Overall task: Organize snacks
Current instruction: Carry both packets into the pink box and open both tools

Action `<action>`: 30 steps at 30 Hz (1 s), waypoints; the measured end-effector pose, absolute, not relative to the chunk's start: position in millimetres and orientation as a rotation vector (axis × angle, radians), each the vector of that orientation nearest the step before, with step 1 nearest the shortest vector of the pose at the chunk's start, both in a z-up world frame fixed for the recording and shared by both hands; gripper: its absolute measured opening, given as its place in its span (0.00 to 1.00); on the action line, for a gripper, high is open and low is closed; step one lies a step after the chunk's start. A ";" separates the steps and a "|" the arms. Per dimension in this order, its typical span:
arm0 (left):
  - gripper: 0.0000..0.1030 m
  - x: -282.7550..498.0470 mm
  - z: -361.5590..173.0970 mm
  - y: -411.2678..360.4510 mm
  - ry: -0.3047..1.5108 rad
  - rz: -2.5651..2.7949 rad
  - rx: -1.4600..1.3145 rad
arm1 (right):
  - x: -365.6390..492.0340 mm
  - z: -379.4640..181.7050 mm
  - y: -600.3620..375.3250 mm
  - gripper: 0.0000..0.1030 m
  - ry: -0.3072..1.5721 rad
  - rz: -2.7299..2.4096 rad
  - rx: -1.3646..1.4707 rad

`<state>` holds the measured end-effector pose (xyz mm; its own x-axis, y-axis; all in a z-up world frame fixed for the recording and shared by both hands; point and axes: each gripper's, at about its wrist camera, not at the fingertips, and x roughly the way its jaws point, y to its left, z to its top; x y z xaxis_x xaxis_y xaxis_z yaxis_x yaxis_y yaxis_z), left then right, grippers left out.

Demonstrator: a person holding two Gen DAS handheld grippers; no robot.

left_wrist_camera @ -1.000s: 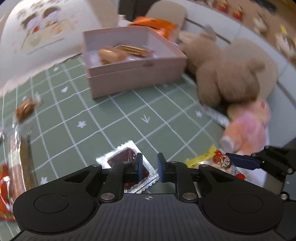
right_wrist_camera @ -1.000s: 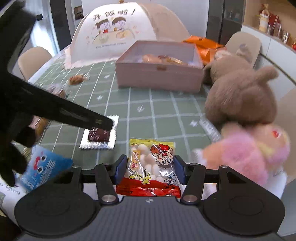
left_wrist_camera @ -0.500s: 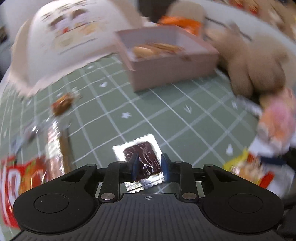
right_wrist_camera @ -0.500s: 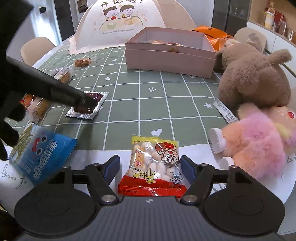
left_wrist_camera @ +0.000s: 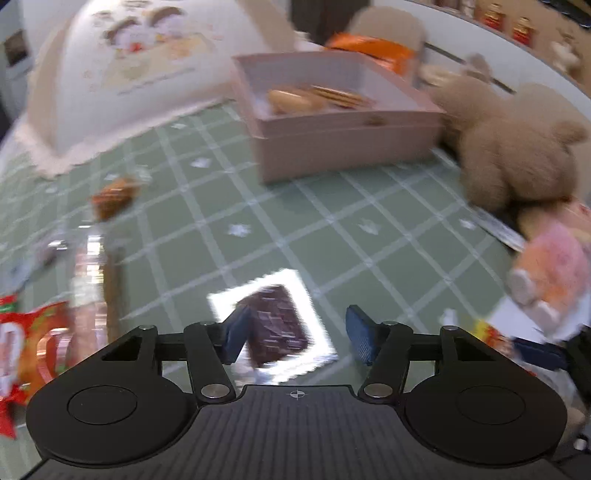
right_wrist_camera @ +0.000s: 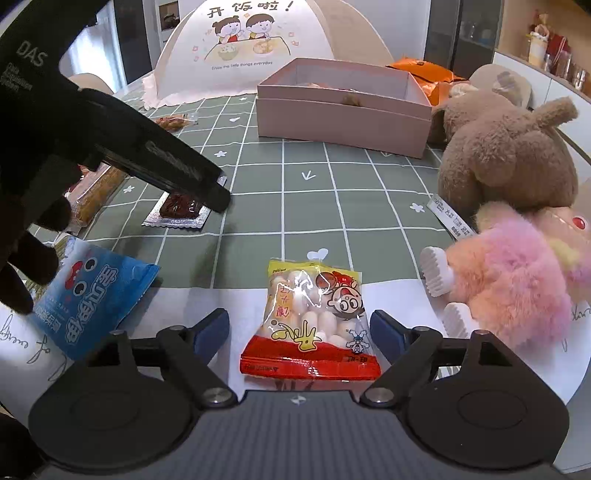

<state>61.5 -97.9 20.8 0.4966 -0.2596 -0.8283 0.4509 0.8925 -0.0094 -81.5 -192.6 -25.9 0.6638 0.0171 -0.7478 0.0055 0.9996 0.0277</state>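
Blue-padded left tongs (left_wrist_camera: 297, 338) just opening around silver-wrapped chocolate (left_wrist_camera: 275, 323), right tongs (right_wrist_camera: 299, 332) just opening beside yellow snack bag (right_wrist_camera: 314, 317), neither pinching

A beige chair (right_wrist_camera: 88, 82) stands at the worktop's (right_wrist_camera: 303, 206) far-left edge — dark cabinets (right_wrist_camera: 461, 33) behind, and a white counter (right_wrist_camera: 554, 79) with jars along the right.

A: The candy bag (right_wrist_camera: 314, 321) at lower centre looks like glossy clear plastic, and the chocolate wrapper (left_wrist_camera: 273, 325) is shiny crinkled foil
B: Brown bear (right_wrist_camera: 506, 155) at right is fuzzy plush; pink box (right_wrist_camera: 343, 110) looks matt card
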 end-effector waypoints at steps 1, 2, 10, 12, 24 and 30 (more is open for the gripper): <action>0.61 64.4 19.5 -94.6 0.969 -0.407 0.215 | -81.8 -26.2 -192.0 0.84 0.844 0.003 0.031; 0.61 69.1 16.8 -92.6 0.987 -0.394 0.208 | -81.8 -26.5 -191.9 0.84 0.843 0.001 0.033; 0.65 78.7 12.2 -97.4 0.996 -0.436 0.230 | -76.0 -20.2 -203.9 0.70 0.863 -0.008 0.143; 0.55 75.2 14.1 -95.8 1.002 -0.492 0.229 | -72.5 -17.8 -207.9 0.54 0.878 -0.007 0.136; 0.44 49.9 62.5 -86.8 0.880 -0.653 0.240 | -72.8 42.7 -238.3 0.53 0.776 0.005 0.159; 0.49 96.4 171.9 -98.9 0.599 -0.695 0.110 | -67.4 67.9 -251.9 0.53 0.721 0.000 0.193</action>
<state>96.4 -98.9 171.9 0.6084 -0.5696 -0.5526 0.6308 0.7697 -0.0988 -67.4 -251.9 67.9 0.7521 0.0665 -0.6556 0.0660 0.9823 0.1753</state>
